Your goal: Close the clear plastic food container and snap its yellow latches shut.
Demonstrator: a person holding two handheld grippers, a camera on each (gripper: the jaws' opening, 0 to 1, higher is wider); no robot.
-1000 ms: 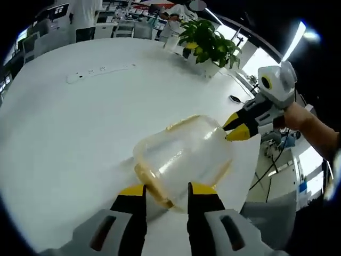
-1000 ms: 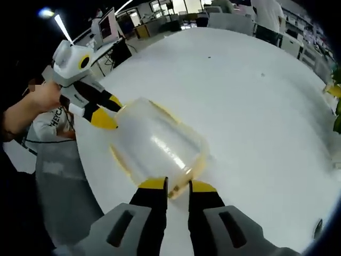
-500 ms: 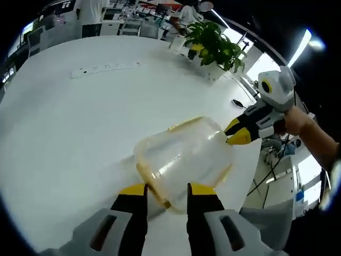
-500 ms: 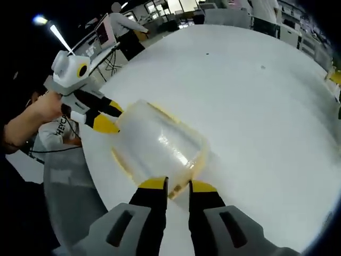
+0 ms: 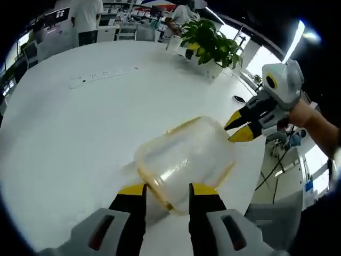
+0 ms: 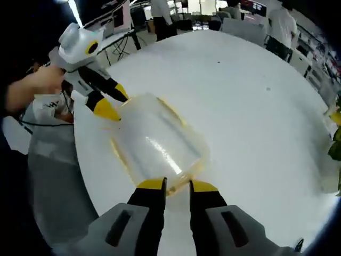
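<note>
Left gripper view — left tool (image 5: 165,190) pinching the clear container (image 5: 184,160) rim, right tool (image 5: 235,127), jaws parted, at its far end.

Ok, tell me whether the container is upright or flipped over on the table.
Flipped over, it seems: the clear container lies with its yellow-edged rim against the white table and its smooth closed base facing up. Whether a lid sits underneath, cannot tell.

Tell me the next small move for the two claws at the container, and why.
Probably squeeze both claws to press the end latches home. The left claw straddles one end of the clear container on the white table; the right claw straddles the opposite end. The lid seems seated, its yellow rim showing, though whether the latches have clicked is unclear.
</note>
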